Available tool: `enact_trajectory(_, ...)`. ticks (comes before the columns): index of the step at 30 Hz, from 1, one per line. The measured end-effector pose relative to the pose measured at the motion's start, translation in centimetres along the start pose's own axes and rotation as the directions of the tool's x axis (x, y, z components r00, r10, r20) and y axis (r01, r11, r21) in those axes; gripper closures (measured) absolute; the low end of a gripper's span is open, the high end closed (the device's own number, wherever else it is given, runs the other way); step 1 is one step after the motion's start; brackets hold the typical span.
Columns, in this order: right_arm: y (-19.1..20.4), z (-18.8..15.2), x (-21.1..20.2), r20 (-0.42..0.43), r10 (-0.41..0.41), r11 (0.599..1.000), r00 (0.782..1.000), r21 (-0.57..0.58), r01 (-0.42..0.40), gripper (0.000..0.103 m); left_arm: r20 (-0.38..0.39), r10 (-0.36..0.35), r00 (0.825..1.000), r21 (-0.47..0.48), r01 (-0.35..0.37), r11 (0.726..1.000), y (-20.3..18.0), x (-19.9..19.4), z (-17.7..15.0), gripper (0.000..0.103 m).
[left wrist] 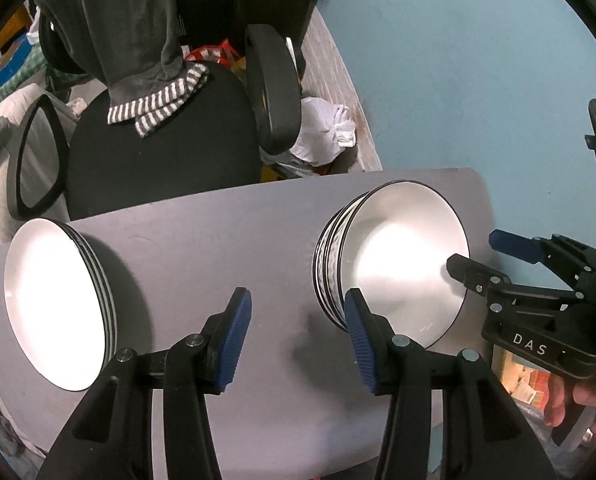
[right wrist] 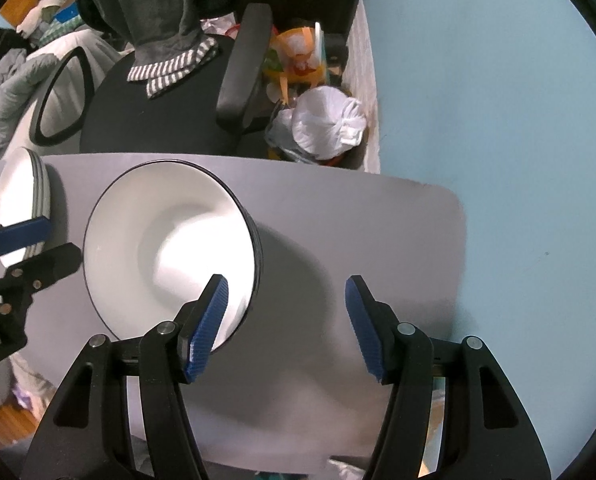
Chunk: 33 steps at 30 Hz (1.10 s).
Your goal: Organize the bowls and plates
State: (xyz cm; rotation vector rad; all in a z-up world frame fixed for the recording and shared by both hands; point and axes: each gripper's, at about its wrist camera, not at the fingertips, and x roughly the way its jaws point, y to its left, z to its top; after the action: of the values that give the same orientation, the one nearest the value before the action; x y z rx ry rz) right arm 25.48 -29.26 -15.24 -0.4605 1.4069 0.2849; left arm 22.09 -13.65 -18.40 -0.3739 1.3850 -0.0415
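On the grey bench [left wrist: 226, 240] stand two stacks of white, dark-rimmed dishes: a stack of plates [left wrist: 58, 304] at 9 o'clock in the left wrist view and a stack of bowls [left wrist: 393, 260] at 3 o'clock, well apart. Left hand-held gripper [left wrist: 298, 344]: jaws moderately wide, nothing between the blue pads, bare bench beneath; its right pad lies just beside the bowls' near rim. Right hand-held gripper [right wrist: 286, 328]: jaws likewise moderately wide and holding nothing, pointing down at the bench; its left pad overlaps the bowl rim at 6 o'clock in the right wrist view, though contact cannot be told. Right wrist view: bowls [right wrist: 170, 248] at 9 o'clock, plates [right wrist: 22, 204] at the far left edge. Beyond the bench, at 12 o'clock, a black office chair [left wrist: 162, 152] carries a striped cloth [left wrist: 158, 104]; a white plastic bag [right wrist: 329, 124] lies on the floor beside a blue wall [right wrist: 477, 100].
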Motion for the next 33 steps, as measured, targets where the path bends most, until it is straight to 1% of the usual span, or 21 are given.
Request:
enact_trajectory(7, -0.1, 0.5, 0.9, -0.024, 0.032, 0.999, 0.999, 0.014, -0.032, 0.043, -0.032, -0.030, 0.999, -0.030, 0.029, 0.999, 0.5, 1.2, 0.5, 0.053)
enact_trajectory(14, 0.1, 0.9, 1.9, -0.045, 0.037, 0.999, 0.998, 0.011, -0.036, 0.043, -0.051, -0.028, 0.998, -0.036, 0.026, 0.999, 0.4, 2.2, 0.8, 0.053)
enact_trajectory(20, 0.3, 1.4, 2.5, -0.047, 0.048, 0.999, 0.998, 0.009, -0.048, 0.043, -0.070, -0.022, 0.997, -0.025, 0.020, 0.999, 0.1, 3.0, 0.9, 0.053)
enact_trajectory(33, 0.6, 1.9, 3.6, -0.055, 0.077, 0.997, 0.996, 0.000, -0.077, 0.043, -0.103, -0.036, 0.994, -0.031, 0.033, 0.999, 0.1, 4.4, 1.3, 0.053)
